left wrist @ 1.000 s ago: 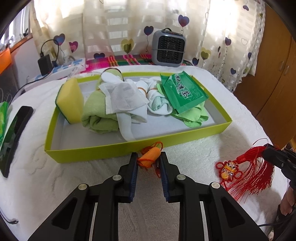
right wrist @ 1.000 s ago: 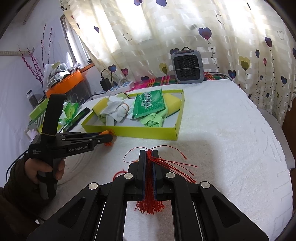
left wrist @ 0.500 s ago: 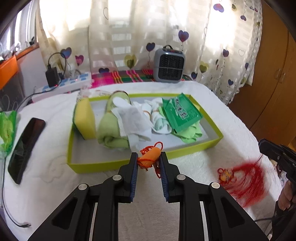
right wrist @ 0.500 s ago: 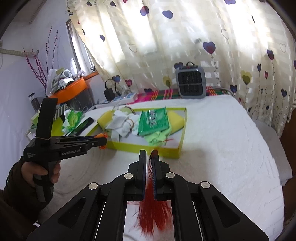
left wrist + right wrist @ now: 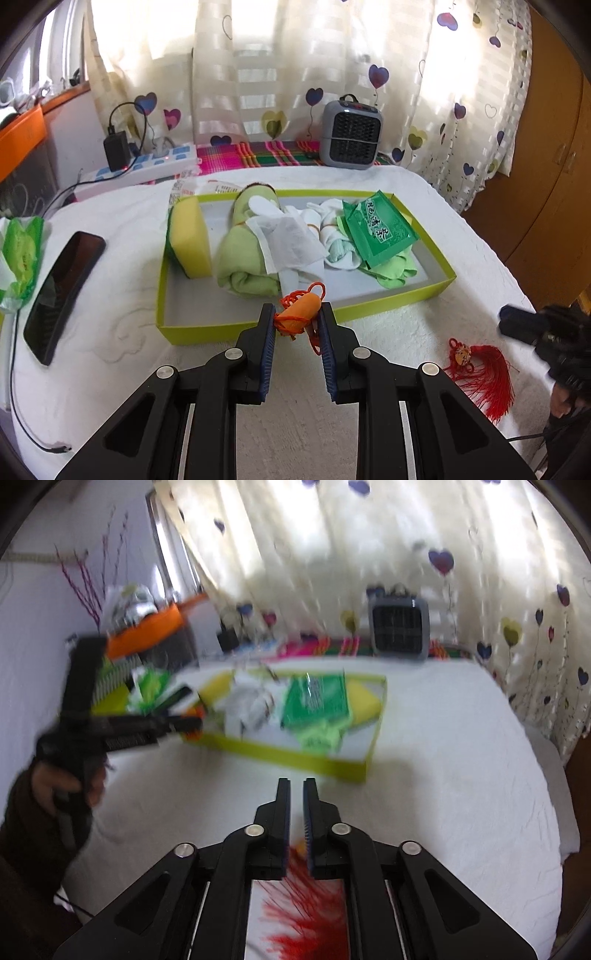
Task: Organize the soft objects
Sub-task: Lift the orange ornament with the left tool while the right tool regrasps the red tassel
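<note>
Left wrist view: the left tongs (image 5: 297, 323), at lower centre of the frame, are closed on a small orange charm with looped orange cord (image 5: 300, 313), held just in front of the near wall of a lime-green cardboard tray (image 5: 399, 300). The tray sits mid-frame on a white bedspread (image 5: 110, 343). Inside it, from left to right, are a yellow sponge (image 5: 190, 240) standing on edge, a rolled light-green towel (image 5: 243, 262), a white cloth (image 5: 288, 243) draped over it, bundled white socks (image 5: 334, 236), and a green tea packet (image 5: 380, 229) lying on pale green fabric. A red tassel ornament (image 5: 480, 373) lies flat on the bedspread at lower right, apart from the tray. A black phone (image 5: 62, 291) lies at left; a small grey heater (image 5: 351, 136) stands at the back by the heart-print curtain (image 5: 258, 74).

Right wrist view, blurred: the right tongs (image 5: 296, 794) at lower centre show a narrow gap with nothing between the tips. The red tassel (image 5: 306, 923) appears below, behind the fingers, at the bottom of the frame. The left tongs (image 5: 184, 723) show at middle left.
</note>
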`<action>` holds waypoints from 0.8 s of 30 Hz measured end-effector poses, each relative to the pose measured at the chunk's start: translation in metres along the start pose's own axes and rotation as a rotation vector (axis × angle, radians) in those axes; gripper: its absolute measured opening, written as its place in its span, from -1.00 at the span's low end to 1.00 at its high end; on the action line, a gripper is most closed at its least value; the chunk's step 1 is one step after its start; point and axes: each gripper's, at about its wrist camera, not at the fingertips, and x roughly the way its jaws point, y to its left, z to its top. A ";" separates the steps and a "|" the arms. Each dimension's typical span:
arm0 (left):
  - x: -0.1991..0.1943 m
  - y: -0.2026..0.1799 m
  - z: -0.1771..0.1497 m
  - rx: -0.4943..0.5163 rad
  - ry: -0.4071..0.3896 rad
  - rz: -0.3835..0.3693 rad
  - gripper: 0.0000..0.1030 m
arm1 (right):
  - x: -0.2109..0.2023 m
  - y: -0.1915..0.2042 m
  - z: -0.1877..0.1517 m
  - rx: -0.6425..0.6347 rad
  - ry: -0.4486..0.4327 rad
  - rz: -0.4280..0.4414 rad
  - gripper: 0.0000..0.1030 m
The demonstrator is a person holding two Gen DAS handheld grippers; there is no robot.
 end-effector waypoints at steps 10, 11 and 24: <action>0.002 0.004 -0.005 -0.013 0.012 -0.003 -0.59 | 0.022 -0.016 -0.028 -0.036 0.163 -0.091 0.04; 0.003 0.004 -0.005 -0.014 0.012 -0.002 -0.59 | 0.023 -0.017 -0.030 -0.036 0.172 -0.097 0.04; 0.002 0.006 -0.005 -0.019 0.010 -0.002 -0.59 | 0.023 -0.015 -0.039 -0.076 0.204 -0.170 -0.67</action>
